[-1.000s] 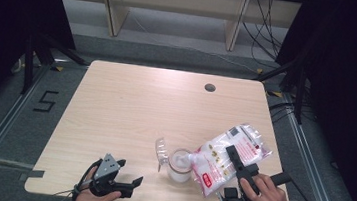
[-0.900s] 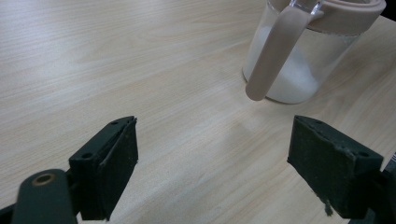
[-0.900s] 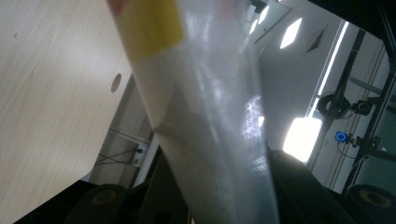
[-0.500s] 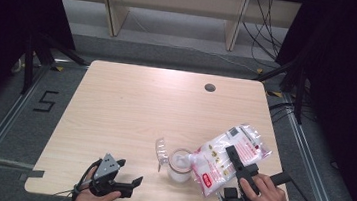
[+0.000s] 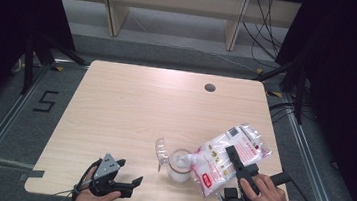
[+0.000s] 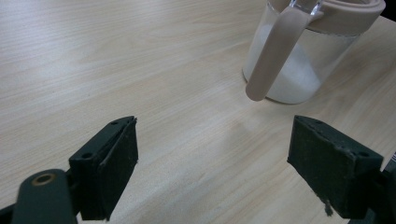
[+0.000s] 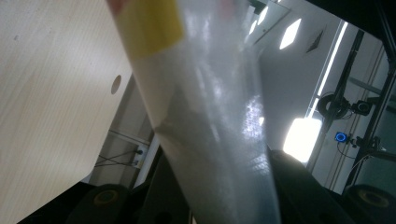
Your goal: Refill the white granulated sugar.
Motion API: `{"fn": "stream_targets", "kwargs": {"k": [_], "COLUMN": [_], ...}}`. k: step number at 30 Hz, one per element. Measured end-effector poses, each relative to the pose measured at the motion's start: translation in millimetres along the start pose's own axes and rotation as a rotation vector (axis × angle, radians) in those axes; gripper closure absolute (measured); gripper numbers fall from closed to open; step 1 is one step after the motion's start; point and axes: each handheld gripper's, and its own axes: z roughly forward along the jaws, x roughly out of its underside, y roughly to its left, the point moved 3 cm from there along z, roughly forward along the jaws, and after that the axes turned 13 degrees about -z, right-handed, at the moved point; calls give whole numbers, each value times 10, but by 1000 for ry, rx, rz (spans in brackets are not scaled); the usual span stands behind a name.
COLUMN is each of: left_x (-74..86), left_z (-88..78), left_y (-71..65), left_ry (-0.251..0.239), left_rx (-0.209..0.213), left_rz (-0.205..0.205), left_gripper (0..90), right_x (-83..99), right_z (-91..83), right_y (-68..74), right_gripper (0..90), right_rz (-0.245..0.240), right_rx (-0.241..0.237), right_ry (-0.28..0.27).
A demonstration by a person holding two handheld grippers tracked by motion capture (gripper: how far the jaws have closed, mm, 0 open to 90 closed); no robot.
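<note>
Pale wood bench (image 5: 130, 110) carries a clear jar (image 5: 180, 164) of white powder near its front edge. Right tool (image 5: 238, 163) is clamped on a plastic bag (image 5: 220, 158), tilted with its corner over the jar's mouth. Left tool (image 5: 130, 182) rests on the bench near the jar, its jaws apart around nothing.

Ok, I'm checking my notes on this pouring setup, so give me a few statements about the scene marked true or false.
1. The right gripper is shut on the bag. True.
2. The left gripper holds the jar. False: its jaws stand open on either side of bare table, short of the jar.
3. The bag is tilted with a corner at the jar's mouth. True.
4. The jar is empty. False: white powder lies in its bottom.
5. The jar's lid is flipped open. True.
</note>
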Motion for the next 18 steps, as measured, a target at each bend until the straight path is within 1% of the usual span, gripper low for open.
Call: {"fn": "stream_targets", "kwargs": {"k": [1,2,3,4,5,6,7,9,10,11,13,14,16,17,18], "left_x": [5,5,-5,-5,1,1,4,1,-4,4,3,0,1,4,4], "left_z": [0,-7,-6,-6,-4,-4,-6,-2,-2,-12,-13,-6,-3,-11,-11], "left_y": [-7,-3,8,8,1,1,-2,-2,6,9,8,0,0,8,8], "left_ry": [-1,4,1,1,0,0,3,-2,0,11,9,-3,-2,6,6], "left_rx": [-2,-2,-1,-1,-2,-2,-4,-3,2,-3,-4,-1,-1,-4,-4], "left_rz": [-12,-5,15,15,3,3,-6,-4,14,11,8,-2,-6,4,4], "left_gripper": [155,154,155,154,155,155,154,154,154,155,154,154,154,155,155], "right_x": [1,3,4,4,6,6,9,11,16,15,19,19,23,22,22], "right_z": [-1,-3,-5,-5,-6,-6,-10,-10,-12,-9,-14,-14,-17,-16,-16], "right_y": [2,1,-1,-1,-5,-5,-10,-11,-16,-8,-10,-10,-14,-14,-14], "right_gripper": [792,792,793,793,793,793,794,794,795,795,796,796,797,798,798], "right_rz": [1,5,1,1,4,4,5,7,0,15,18,18,16,16,16], "right_rx": [0,3,0,0,4,4,4,6,5,2,8,8,5,5,5], "right_ry": [1,4,1,1,2,2,3,2,4,0,-1,-1,-1,-2,-2]}}
